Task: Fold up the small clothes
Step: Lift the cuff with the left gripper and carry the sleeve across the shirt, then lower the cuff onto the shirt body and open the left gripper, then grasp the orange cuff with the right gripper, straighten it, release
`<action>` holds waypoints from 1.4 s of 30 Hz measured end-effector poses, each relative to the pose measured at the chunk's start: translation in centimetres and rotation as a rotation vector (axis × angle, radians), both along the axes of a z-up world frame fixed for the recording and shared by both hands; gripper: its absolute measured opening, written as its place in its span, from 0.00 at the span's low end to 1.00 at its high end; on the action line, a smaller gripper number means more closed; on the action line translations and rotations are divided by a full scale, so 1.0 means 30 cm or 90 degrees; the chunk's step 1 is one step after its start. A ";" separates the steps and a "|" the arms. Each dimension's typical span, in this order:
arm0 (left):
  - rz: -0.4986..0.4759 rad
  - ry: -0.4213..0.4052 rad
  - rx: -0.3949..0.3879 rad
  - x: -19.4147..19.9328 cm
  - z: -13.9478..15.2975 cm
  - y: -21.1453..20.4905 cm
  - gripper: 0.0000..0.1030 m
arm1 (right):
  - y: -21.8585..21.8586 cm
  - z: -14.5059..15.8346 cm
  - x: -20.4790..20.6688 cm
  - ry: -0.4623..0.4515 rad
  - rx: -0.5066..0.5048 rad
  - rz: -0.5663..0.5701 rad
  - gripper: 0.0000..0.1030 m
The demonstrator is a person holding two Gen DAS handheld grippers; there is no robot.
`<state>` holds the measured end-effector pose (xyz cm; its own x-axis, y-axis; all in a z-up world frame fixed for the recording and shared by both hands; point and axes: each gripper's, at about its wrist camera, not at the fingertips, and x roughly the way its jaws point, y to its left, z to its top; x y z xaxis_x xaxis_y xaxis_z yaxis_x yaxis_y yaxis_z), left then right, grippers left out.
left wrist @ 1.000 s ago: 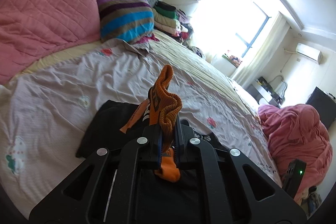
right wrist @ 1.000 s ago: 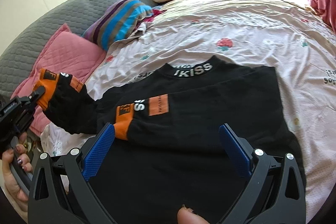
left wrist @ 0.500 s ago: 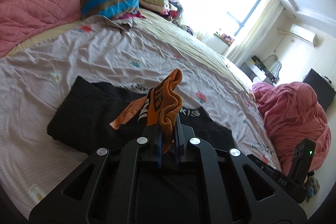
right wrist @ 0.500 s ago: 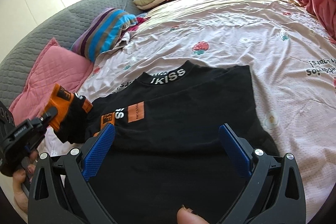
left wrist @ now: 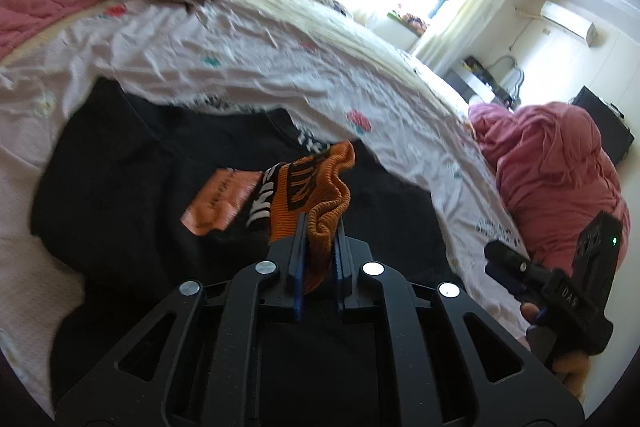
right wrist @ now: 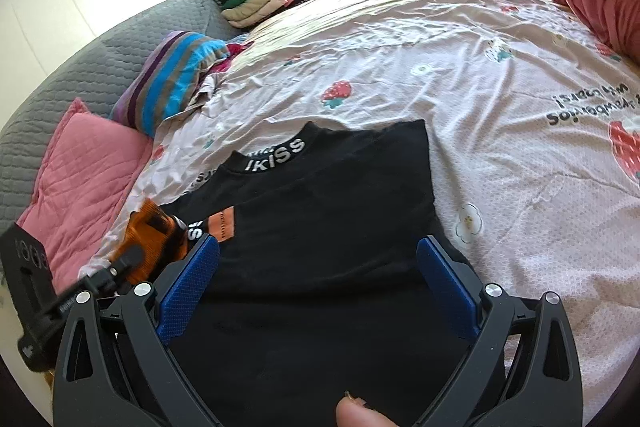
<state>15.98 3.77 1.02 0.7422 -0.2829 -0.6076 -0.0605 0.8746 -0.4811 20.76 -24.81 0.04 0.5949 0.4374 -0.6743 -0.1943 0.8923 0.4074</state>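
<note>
Black top is laid flat on the strawberry-print sheet, collar w/ white lettering pointing toward the pillows; right side already looks folded in, straight edge. The orange ribbed cuff of the other sleeve is carried over the body panel, bunched between the pads of the left gripper. Its jaws have just been easing apart a little, yet the cuff is seen caught between them, so it's judged as held, barely. Right gripper is hovered over the lower hem w/ jaws spread wide, nothing in them; a fingertip shows at frame bottom.

Fabric is judged light, soft, limp – no stiffness, will sag and crease wherever dropped. Ribbed cuff is thicker, grippier, so best taken there or at seams/hem; flat mid-panel would be hard to pinch. Striped pillow and pink cushion lie beyond, well apart.
</note>
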 end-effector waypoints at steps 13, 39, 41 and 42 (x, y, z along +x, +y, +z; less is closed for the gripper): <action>0.005 0.015 0.004 -0.031 -0.005 0.039 0.46 | 0.132 -0.054 0.027 0.025 -0.030 0.061 0.96; 0.180 0.001 0.066 -0.149 0.089 0.371 0.91 | 0.529 -0.200 0.050 0.057 -0.088 0.187 0.22; 0.188 0.001 0.061 -0.162 0.088 0.387 0.91 | 0.537 -0.183 0.047 0.050 -0.068 0.205 0.13; 0.192 0.002 0.059 -0.166 0.088 0.394 0.91 | 0.540 -0.169 0.043 0.040 -0.066 0.210 0.13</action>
